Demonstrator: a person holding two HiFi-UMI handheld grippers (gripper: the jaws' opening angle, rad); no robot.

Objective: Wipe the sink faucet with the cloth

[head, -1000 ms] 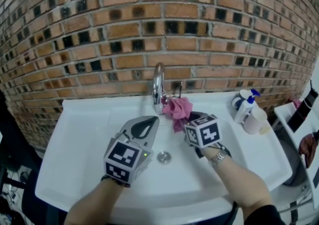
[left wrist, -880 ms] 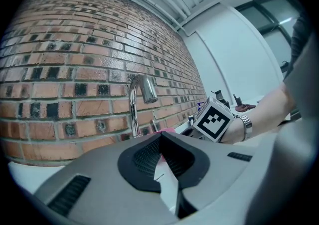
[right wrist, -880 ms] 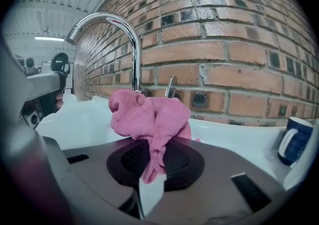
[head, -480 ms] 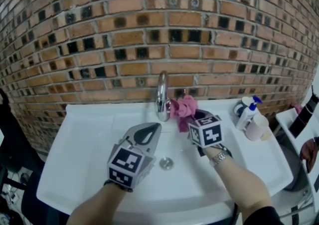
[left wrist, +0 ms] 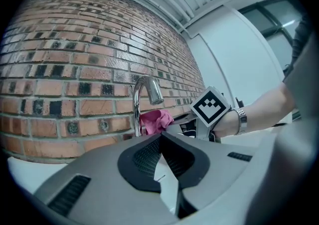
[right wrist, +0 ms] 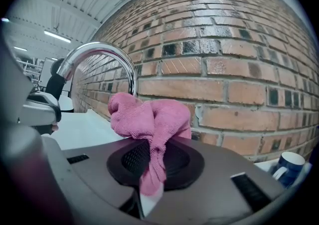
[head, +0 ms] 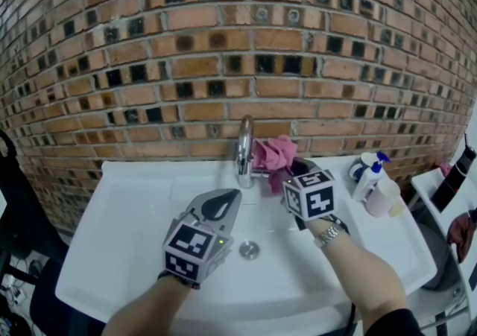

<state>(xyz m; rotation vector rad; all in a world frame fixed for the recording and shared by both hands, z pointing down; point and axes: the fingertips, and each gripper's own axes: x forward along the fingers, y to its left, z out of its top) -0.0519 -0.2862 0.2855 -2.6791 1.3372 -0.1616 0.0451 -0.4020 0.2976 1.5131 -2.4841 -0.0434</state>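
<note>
The wall point(head: 223, 66) stands close behind the sink point(head: 134, 208), so the faucet point(head: 244, 150) has free room only in front and at the sides. The cloth point(head: 274, 154), pinched in the right gripper point(head: 294, 174), sits just right of the faucet neck; I would press its bunched part on the neck and follow the curve, clear of the closed, empty left gripper point(head: 229, 194) in front

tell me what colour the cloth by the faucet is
Pink; the cloth shows best in the right gripper view.
</note>
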